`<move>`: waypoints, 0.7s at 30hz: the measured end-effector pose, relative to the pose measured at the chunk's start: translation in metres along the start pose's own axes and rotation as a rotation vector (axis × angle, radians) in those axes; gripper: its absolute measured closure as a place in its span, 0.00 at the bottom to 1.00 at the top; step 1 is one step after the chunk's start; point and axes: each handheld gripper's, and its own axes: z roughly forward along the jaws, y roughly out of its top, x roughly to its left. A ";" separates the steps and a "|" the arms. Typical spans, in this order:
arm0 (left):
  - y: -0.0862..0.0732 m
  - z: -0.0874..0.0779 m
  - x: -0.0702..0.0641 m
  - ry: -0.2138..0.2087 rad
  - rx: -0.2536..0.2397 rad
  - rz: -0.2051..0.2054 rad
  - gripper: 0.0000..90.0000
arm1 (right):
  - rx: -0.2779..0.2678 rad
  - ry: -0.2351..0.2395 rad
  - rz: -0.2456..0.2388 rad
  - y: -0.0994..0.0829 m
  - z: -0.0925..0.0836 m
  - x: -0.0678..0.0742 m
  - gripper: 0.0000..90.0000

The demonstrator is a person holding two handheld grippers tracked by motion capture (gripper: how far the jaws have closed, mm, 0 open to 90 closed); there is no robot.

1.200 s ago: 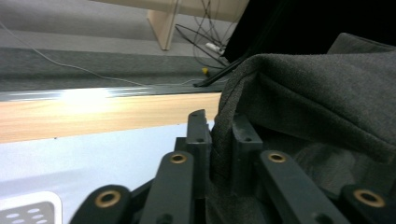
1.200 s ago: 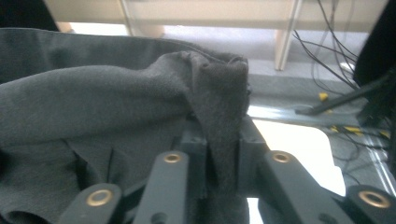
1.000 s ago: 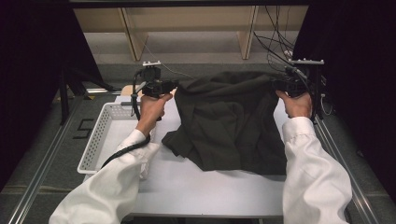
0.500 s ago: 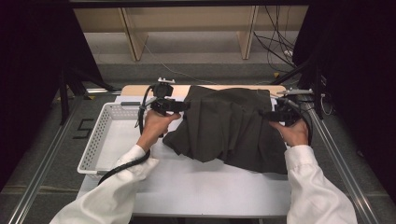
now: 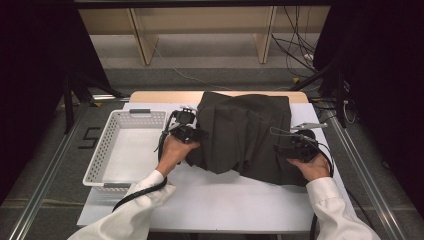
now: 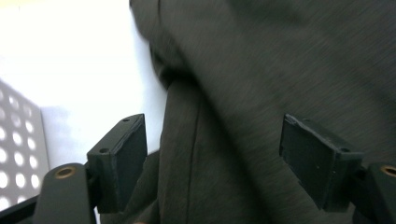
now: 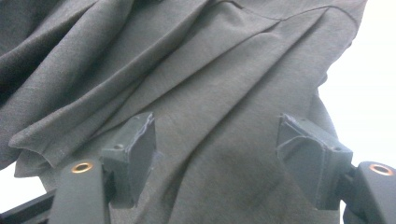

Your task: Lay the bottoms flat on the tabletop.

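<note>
High view, left gripper (image 5: 196, 134) and right gripper (image 5: 285, 148) just opened wide, dark garment (image 5: 245, 135) unpinched.

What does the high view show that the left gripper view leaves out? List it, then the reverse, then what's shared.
High view: the whole garment spread on the table, the person's white sleeves, and wooden shelf legs and cables beyond.
Left gripper view: a close look at the left gripper. Its fingers have just been opening and stand wide, with a seam of the cloth between them, unpressed.
Both: the dark garment, the white table and the perforated basket.
</note>
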 end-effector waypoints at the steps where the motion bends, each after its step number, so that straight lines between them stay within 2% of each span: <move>1: -0.002 0.003 0.000 0.013 0.016 -0.002 0.24 | -0.005 -0.002 0.002 -0.001 -0.001 -0.001 0.34; 4: -0.010 0.012 -0.001 0.035 0.081 0.022 0.22 | -0.007 0.002 0.006 -0.005 -0.003 -0.002 0.34; 6: -0.015 0.017 0.000 0.034 0.108 0.017 0.21 | -0.009 0.015 -0.002 -0.009 -0.002 -0.002 0.34; 8: -0.019 0.021 0.002 0.033 0.118 0.006 0.21 | 0.001 0.002 -0.002 -0.013 -0.002 -0.004 0.34; 9: -0.022 0.023 0.002 0.017 0.116 0.017 0.25 | 0.004 0.003 0.007 -0.014 -0.002 -0.006 0.34; 12: -0.030 0.022 0.002 -0.038 0.130 0.083 0.61 | 0.025 -0.012 0.029 -0.019 -0.002 -0.014 0.34; 13: -0.033 0.023 0.003 -0.045 0.134 0.089 0.76 | 0.036 -0.027 0.034 -0.022 -0.002 -0.016 0.34; 15: -0.037 0.023 0.005 -0.054 0.143 0.107 0.91 | 0.074 -0.037 0.058 -0.027 -0.001 -0.020 0.34; 18: -0.044 0.021 0.006 -0.077 0.135 0.118 0.96 | 0.123 -0.060 0.080 -0.035 0.006 -0.026 0.34; 21: -0.050 0.014 0.001 -0.106 0.116 0.142 0.96 | 0.151 -0.041 0.138 -0.043 0.017 -0.033 0.33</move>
